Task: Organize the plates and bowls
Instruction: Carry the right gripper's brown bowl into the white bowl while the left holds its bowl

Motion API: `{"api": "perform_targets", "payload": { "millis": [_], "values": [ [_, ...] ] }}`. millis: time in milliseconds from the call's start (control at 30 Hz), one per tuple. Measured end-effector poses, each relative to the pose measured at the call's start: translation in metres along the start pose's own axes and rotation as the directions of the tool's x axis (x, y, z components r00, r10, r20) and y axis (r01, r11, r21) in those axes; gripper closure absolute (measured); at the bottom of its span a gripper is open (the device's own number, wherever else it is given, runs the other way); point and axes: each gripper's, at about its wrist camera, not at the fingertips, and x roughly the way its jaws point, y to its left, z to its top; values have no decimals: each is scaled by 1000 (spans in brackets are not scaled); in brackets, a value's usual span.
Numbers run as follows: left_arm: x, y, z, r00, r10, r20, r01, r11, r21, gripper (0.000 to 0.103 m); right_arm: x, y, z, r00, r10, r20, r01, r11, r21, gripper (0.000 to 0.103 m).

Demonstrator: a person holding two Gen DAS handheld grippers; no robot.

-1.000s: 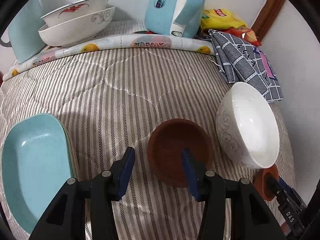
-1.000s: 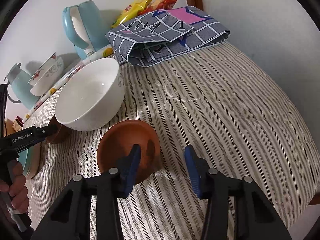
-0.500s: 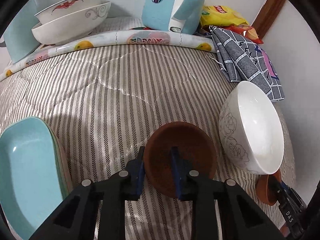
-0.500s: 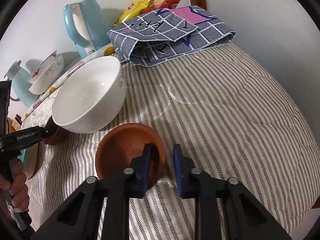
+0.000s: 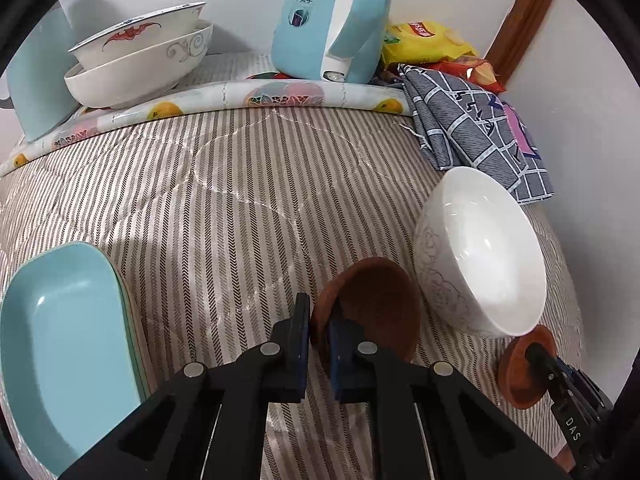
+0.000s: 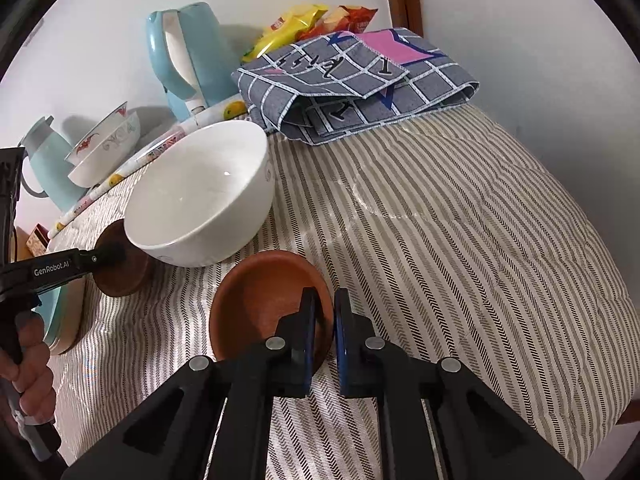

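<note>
Left hand-held gripper (image 5: 319, 322), jaws just closed, clamps one brown saucer's (image 5: 372, 308) rim at lower centre; right hand-held gripper (image 6: 325, 316), likewise, pinches another brown saucer (image 6: 264, 296). White bowl (image 6: 200, 196) stands between them on the striped bed (image 6: 460, 240).

The frame edge cuts off the blue plate (image 5: 60, 344) on its left side
</note>
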Motion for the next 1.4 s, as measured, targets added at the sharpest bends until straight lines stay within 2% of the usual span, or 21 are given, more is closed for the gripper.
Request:
{"api": "perform_targets", "payload": {
  "millis": [1400],
  "values": [
    [-70,9,-27,995,-32,95,33,999,-18,95,-55,12,-17,997,6,71,-8,1000,24,94]
  ]
}}
